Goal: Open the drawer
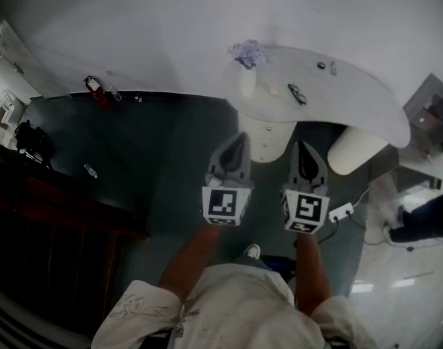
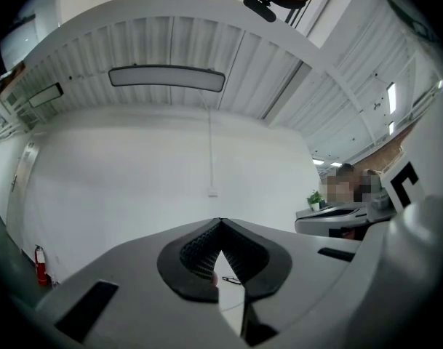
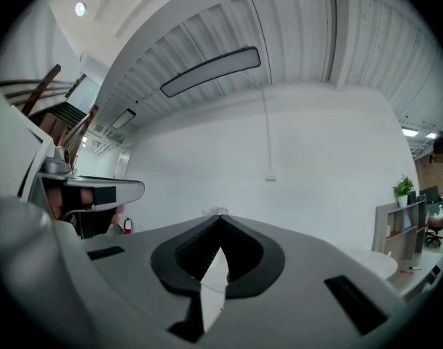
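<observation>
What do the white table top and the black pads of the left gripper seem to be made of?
Table top: probably painted wood or laminate, smooth, matte white, no grain seen.
Left gripper pads: likely rubber, matte black, finely ribbed.

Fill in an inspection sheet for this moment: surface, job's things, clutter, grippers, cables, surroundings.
Surface: white curved table, ahead of the person.
Job's things: nothing seen.
Clutter: black spectacles and crumpled bluish-white bundle on the table; clear bottle on the dark teal floor.
Grippers: left gripper and right gripper both shut, empty, side by side.
Cables: white power strip with its cord on the floor.
Surroundings: red fire extinguisher against the white wall.
</observation>
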